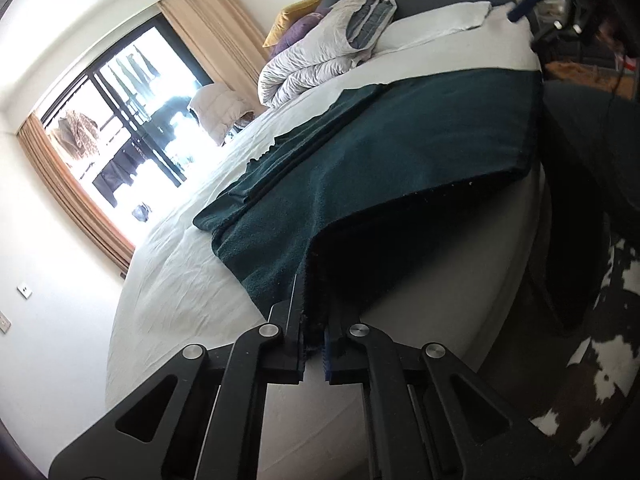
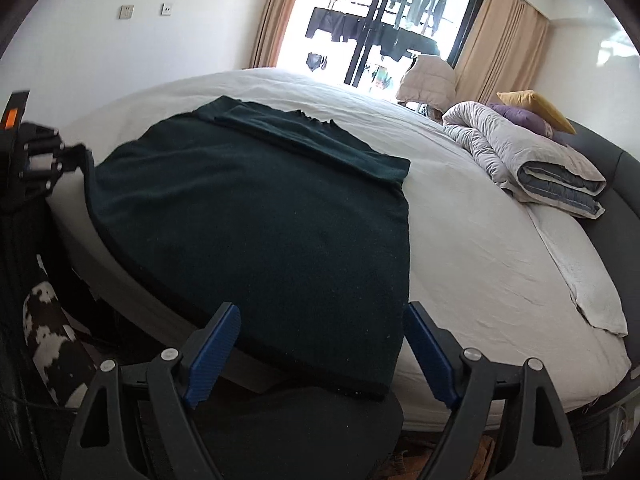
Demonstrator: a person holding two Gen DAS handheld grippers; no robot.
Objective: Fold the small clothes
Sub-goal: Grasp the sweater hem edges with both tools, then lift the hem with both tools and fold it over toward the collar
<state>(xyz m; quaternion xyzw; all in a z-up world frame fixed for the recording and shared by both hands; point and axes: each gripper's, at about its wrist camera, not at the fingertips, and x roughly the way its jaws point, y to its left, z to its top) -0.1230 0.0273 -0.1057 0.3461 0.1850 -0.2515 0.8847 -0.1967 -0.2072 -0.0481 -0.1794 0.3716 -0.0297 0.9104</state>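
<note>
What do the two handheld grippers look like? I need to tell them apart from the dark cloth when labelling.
Both are black plastic linkages with triangular cut-outs and round silver rivets. The right gripper has ribbed blue pads on the inner faces of its fingers. The left gripper shows a sliver of the same blue; in the right view its body carries an orange marking. No sleeves show.

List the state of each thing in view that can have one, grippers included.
left gripper: shut on the near corner of the dark green cloth, lifting it off the bed edge
right gripper: open, jaws either side of the cloth's other near corner, not gripping
dark green cloth: spread on the bed, far edge folded over
grey duvet: folded, by the pillows
curtains: drawn open
</note>
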